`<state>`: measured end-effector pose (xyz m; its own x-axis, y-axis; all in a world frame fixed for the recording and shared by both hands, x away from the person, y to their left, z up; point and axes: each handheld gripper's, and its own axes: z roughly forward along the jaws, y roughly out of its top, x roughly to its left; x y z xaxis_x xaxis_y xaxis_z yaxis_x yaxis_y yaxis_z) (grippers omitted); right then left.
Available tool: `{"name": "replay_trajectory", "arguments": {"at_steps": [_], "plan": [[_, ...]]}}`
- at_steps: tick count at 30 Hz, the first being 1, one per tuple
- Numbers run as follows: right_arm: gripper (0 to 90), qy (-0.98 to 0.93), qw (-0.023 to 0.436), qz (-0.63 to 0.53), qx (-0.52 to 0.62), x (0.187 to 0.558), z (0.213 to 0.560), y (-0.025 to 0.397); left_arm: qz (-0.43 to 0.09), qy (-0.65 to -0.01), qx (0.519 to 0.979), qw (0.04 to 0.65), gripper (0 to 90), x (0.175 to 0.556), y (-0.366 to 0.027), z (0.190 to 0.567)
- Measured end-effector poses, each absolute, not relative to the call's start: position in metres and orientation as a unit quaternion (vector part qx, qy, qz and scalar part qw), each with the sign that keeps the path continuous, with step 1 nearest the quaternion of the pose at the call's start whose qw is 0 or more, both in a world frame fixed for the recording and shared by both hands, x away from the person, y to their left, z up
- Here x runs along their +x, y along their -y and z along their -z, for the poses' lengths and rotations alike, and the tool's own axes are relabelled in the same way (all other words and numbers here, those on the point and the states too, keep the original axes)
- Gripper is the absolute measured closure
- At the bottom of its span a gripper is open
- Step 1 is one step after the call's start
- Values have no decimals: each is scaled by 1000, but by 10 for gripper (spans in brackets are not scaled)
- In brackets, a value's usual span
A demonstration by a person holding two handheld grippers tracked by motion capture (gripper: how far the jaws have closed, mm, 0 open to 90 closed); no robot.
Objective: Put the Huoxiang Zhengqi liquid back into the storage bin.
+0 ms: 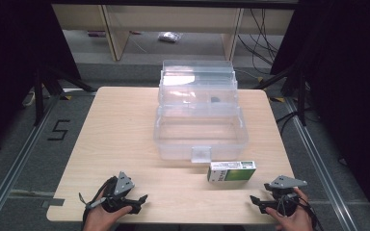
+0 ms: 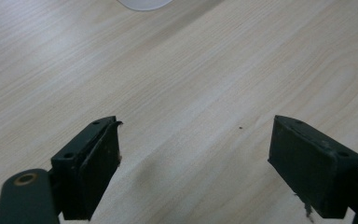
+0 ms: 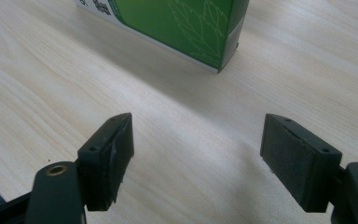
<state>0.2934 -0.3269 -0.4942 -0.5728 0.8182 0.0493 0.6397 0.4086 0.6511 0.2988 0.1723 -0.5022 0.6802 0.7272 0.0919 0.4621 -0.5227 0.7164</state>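
At the bottom of the high view we note the left gripper (image 1: 142, 199) and right gripper (image 1: 254, 200), both with jaws apart and gripping nothing. Above the right one a green-and-white carton (image 1: 231, 171) lies on the table (image 1: 115, 134). Beyond it, frame centre, stands an open clear plastic box (image 1: 200, 130).

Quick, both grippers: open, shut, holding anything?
Left gripper: open, holding nothing, over the pale wooden table.
Right gripper: open, holding nothing, short of the green and white cardboard box.
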Motion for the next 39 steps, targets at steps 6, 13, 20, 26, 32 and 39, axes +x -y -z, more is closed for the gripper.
{"name": "replay_trajectory", "arguments": {"at_steps": [6,13,20,26,32,39], "plan": [[266,-829,126,-315,445,292,487,323,-199,-347,852,337,157,299,-172,503],[265,-844,135,-305,420,298,473,322,-198,-346,853,336,157,300,-171,505],[259,-873,142,-279,375,305,456,323,-194,-359,845,347,158,299,-170,507],[245,-878,141,-273,367,312,443,323,-203,-345,854,333,158,301,-171,506],[225,-891,147,-266,338,320,429,318,-202,-351,850,336,157,301,-171,508],[215,-912,157,-248,286,335,402,297,-197,-358,847,340,157,301,-170,508]]}}
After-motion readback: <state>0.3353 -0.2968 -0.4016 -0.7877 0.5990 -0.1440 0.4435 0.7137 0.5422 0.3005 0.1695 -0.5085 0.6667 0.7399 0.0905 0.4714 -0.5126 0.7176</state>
